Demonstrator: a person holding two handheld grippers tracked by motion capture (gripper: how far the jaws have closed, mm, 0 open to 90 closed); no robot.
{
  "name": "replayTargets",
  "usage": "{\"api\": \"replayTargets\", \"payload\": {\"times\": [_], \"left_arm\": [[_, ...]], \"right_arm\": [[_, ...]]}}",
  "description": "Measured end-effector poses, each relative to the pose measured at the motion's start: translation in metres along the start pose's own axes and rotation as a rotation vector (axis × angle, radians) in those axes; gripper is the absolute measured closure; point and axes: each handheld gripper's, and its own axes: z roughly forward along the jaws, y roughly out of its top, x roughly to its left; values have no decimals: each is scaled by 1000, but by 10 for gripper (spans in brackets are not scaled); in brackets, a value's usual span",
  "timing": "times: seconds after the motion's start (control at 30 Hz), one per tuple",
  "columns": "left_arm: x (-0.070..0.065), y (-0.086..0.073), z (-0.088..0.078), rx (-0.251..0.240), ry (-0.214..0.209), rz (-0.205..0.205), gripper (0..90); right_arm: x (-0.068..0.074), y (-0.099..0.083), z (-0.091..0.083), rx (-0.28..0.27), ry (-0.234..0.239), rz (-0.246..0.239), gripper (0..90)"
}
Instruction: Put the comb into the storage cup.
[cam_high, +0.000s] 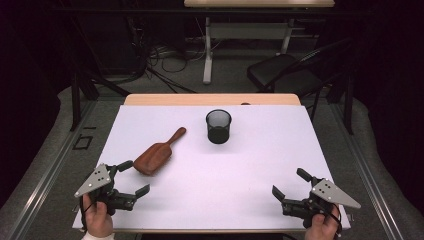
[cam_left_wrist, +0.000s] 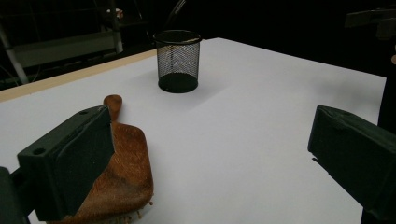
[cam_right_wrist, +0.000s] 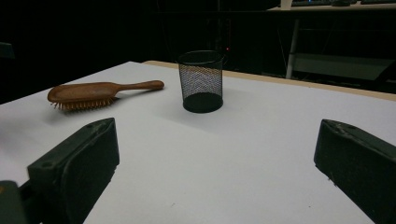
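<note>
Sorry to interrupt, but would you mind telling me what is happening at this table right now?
A person sits at the white table holding a set of tongs in each hand. Both the left tongs and the right tongs are open and hold nothing. A wooden hairbrush lies bristles down just ahead of the left tongs, its handle pointing toward the far edge. A black mesh cup stands upright farther back, near the middle. Nothing has been picked up yet; the left tongs are nearest the hairbrush.
</note>
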Motion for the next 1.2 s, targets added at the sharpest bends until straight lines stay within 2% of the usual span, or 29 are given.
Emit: {"api": "replayTargets", "payload": {"times": [0.23,0.43,0.57,0.63,0.9,1.0,1.07,1.13,1.2], "left_arm": [[0,0,1,-1,-2,5,4],[0,0,4,10,-8,-18,4],[3,2,7,14,-2,-64,4],[3,3,10,32,29,-88,4],[11,11,14,80,65,-119,4],[16,16,18,107,58,-149,4],[21,17,23,151,48,-188,4],[26,19,27,167,45,-232,4],[30,22,30,178,37,-235,4]], "right_arm": [[-3,-4,3,21,-14,5,0],[-3,-5,4,28,-24,4,0],[-3,-6,5,44,-26,9,0],[-4,-7,5,46,-25,9,0],[-6,-8,7,54,-31,22,0],[-5,-9,9,61,-29,26,0],[-5,-9,11,69,-31,24,0],[-4,-9,12,73,-29,26,0],[-4,-10,13,78,-24,22,0]]}}
